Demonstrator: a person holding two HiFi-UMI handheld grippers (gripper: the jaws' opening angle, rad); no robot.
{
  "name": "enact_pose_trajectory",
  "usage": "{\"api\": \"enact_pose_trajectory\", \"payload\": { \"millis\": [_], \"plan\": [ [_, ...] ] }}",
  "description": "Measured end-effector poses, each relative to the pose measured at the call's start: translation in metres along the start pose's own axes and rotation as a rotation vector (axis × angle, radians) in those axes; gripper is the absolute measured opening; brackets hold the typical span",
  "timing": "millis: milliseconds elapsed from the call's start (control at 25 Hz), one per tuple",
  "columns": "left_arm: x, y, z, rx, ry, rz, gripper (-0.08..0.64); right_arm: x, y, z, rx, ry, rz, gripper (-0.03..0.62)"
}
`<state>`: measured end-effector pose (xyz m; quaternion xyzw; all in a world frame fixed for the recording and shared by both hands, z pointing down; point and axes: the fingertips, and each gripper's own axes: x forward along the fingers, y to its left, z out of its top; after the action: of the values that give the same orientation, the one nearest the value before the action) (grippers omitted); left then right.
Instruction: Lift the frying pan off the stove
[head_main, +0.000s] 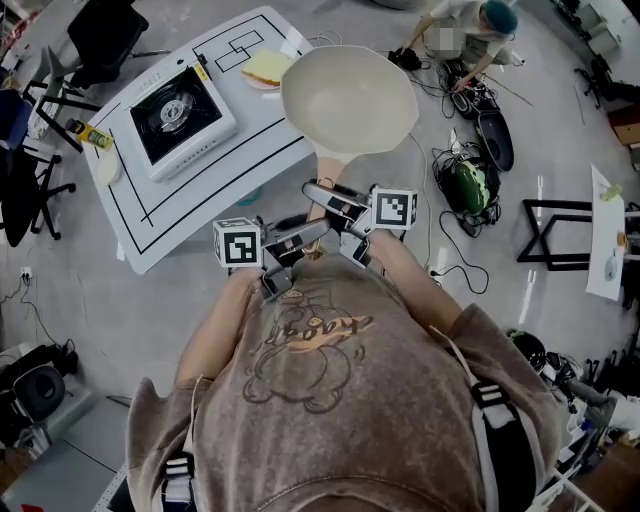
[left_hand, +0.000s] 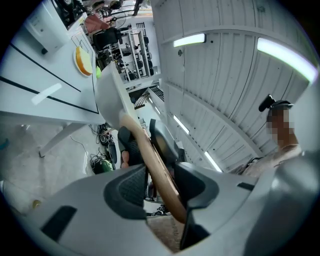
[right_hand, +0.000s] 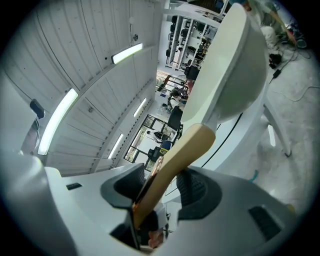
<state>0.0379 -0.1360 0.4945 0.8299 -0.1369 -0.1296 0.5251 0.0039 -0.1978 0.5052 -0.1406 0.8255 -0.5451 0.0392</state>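
Grippers come nearest, just before the chest: the left gripper (left_hand: 162, 187) and the right gripper (right_hand: 161, 189), jaws part closed, both clamp the wooden handle (head_main: 328, 172), 1 behind the other. Beyond them the frying pan (head_main: 348, 98) hangs in the air, empty, clear of the stove (head_main: 180, 118) and above the right edge of the table (head_main: 262, 158). Holding the 2 grips level should stop the long handle from twisting. Floor to the right is open, though cables (head_main: 462, 190) litter it. A plate (head_main: 262, 70) lies by the pan's far-left rim.
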Motion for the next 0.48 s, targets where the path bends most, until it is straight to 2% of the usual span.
{"api": "enact_pose_trajectory", "payload": {
  "millis": [480],
  "plan": [
    [0.0009,-0.0016,0.0021,-0.014,-0.005,0.006,0.172,0.0035,0.0081,0.0034,-0.011,-0.003,0.038,0.204]
  ]
}}
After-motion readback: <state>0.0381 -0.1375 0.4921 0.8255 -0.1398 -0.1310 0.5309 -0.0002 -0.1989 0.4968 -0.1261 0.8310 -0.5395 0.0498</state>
